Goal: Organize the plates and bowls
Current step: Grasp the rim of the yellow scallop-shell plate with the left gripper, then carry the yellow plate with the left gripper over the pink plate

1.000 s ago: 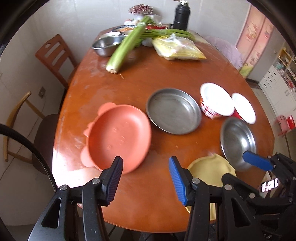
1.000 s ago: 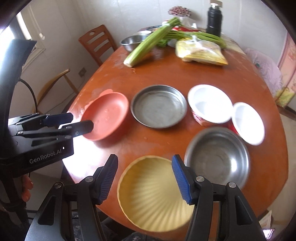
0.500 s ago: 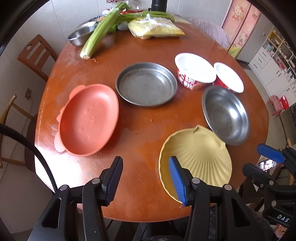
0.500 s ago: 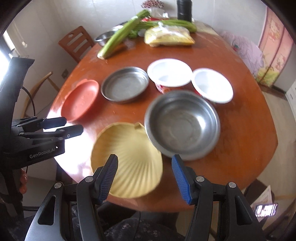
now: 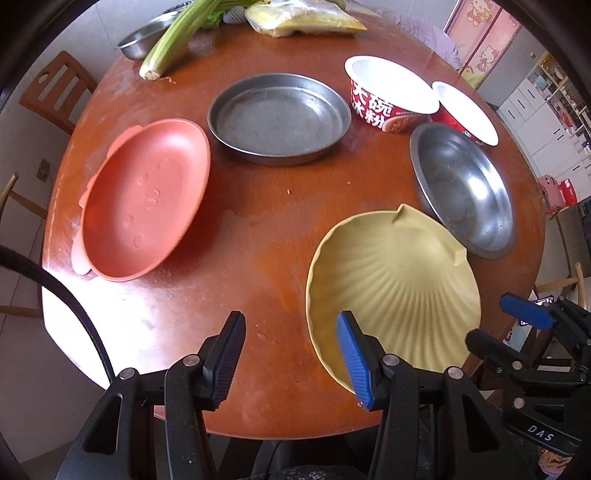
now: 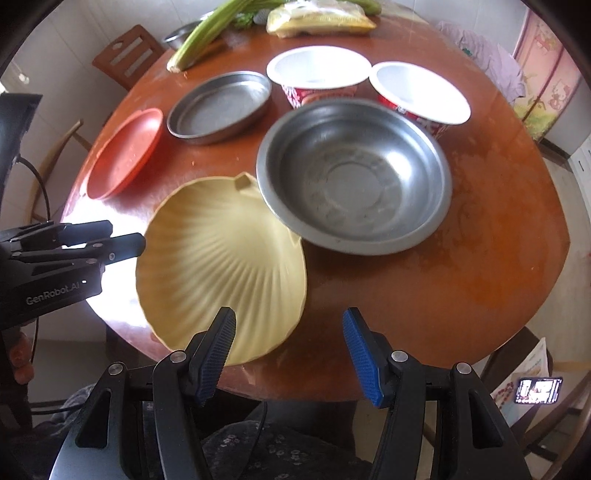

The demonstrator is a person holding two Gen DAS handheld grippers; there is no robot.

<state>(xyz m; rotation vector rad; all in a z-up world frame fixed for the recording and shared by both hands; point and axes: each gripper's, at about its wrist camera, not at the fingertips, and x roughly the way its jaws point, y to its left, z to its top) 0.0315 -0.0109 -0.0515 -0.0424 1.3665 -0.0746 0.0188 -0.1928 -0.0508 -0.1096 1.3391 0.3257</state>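
On the round wooden table (image 5: 258, 236) lie a coral plate (image 5: 144, 199), a flat steel pan (image 5: 279, 118), a steel bowl (image 5: 461, 188), a yellow shell-shaped plate (image 5: 395, 288) and two red paper bowls, a large one (image 5: 391, 98) and a small one (image 5: 465, 112). My left gripper (image 5: 291, 354) hangs open over the table's near edge, its blue finger over the yellow plate's left rim. My right gripper (image 6: 290, 354) is open too, above the near edge just right of the yellow plate (image 6: 221, 266), below the steel bowl (image 6: 354, 173). Neither holds anything.
At the table's far end lie celery stalks (image 5: 177, 40), a yellow food bag (image 5: 306, 22) and a small steel bowl (image 5: 147, 40). Wooden chairs (image 5: 55, 92) stand at the left. A phone (image 6: 539, 389) lies low at the right.
Both grippers have come down and tipped toward the table's near edge. The dishes now fill more of each view. Both jaws keep the same gap.
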